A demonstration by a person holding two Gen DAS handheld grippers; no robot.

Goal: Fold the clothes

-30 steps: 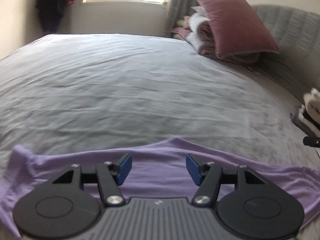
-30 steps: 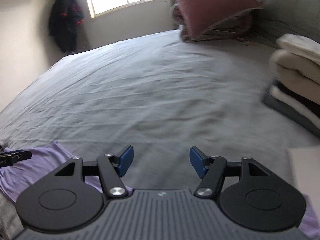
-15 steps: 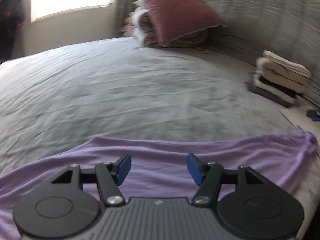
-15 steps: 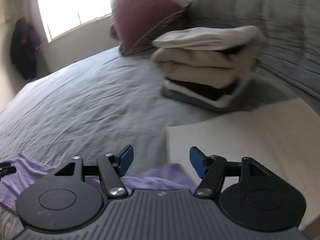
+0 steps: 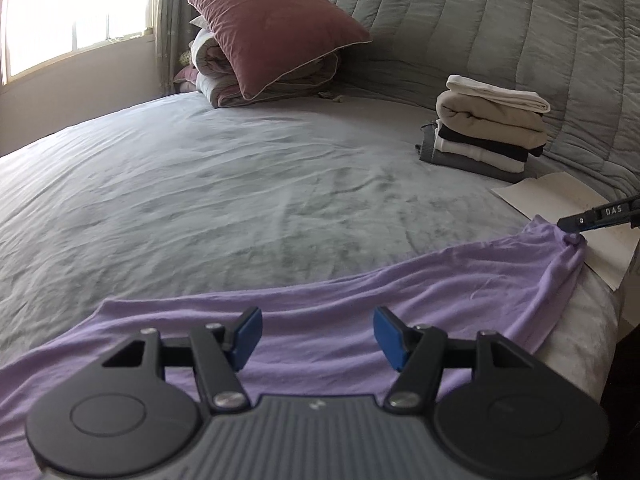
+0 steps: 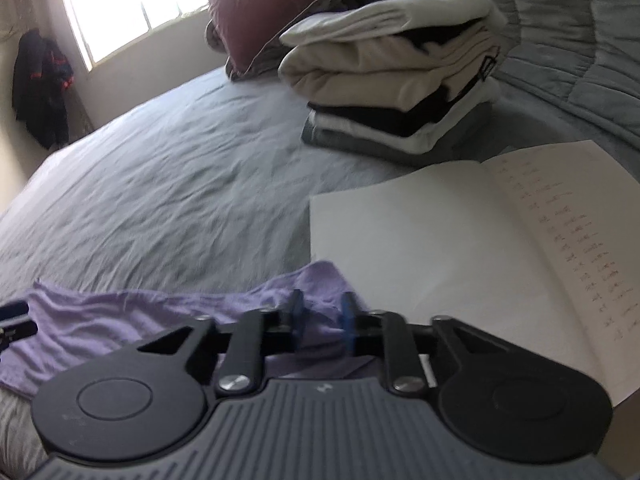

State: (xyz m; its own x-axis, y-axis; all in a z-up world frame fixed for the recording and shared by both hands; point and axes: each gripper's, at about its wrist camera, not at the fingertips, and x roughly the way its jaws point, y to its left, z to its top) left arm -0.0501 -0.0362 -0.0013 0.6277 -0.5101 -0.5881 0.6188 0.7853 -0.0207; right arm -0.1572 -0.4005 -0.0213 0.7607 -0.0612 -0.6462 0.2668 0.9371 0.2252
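A light purple garment (image 5: 360, 292) lies stretched along the near edge of the grey bed (image 5: 240, 184). My left gripper (image 5: 316, 332) hovers over its middle part, open, blue pads wide apart with nothing pressed between them. My right gripper (image 6: 320, 312) is shut on the garment's right corner (image 6: 316, 280), where cloth is bunched between its blue pads. In the left wrist view the right gripper's tip (image 5: 568, 226) pinches that same corner beside the notebook. The garment's near part is hidden under both gripper bodies.
A stack of folded clothes (image 5: 488, 128) sits at the right by the quilted headboard (image 5: 500, 40). An open notebook (image 6: 460, 248) lies right of the garment's corner. A pink pillow on rolled bedding (image 5: 272, 28) is at the far side. A dark jacket (image 6: 40, 84) hangs by the window.
The right gripper swung right to the garment's corner by the notebook and shut on it. The left gripper turned right along the garment and stayed open.
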